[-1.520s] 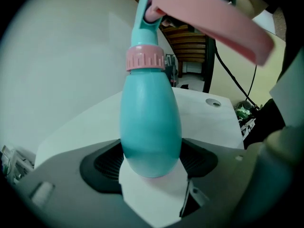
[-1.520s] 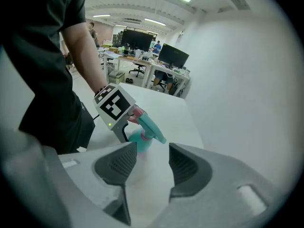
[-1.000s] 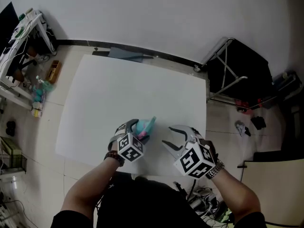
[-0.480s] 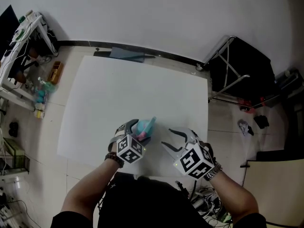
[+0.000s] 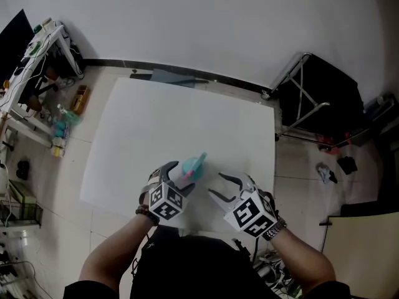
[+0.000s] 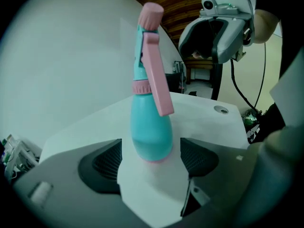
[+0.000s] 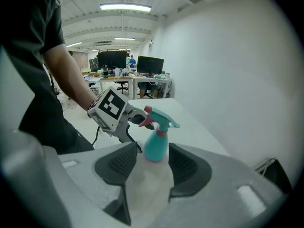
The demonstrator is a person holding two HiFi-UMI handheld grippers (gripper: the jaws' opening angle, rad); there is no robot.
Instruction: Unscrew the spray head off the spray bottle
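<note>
Compared with a second ago, the left gripper [image 5: 179,177] is sitting a little farther back from the spray bottle [image 5: 190,169], toward the person, where before its jaws were reaching further around the teal body. The bottle itself is staying where it was. To the right of the bottle, the right gripper [image 5: 215,184] is keeping much the same place and the same jaw width.

The left gripper is pointing downward at the bottle, its jaws standing apart. The bottle's rounded base is sitting between the jaw tips with a sliver of table showing on each side, so the pads are not pressing it. The bottle is standing upright, with the spray head [image 6: 147,42] still screwed on above a pink collar and its pink trigger hanging toward the left gripper. The right gripper is also tilting downward, just right of the bottle. Its jaws are spread wide with nothing between them, and the bottle is standing ahead of them, apart. Both forearms are reaching in from the bottom edge, each with a band at the wrist.

The bottle is resting near the person's edge of a white table [image 5: 156,123]. Far left of the bottle, a cluttered rack [image 5: 37,61] is standing on the tiled floor. Beyond the bottle, a white wall [image 5: 218,23] is rising. Far right of it, a black folding stand [image 5: 318,98] is sitting beside the table.
</note>
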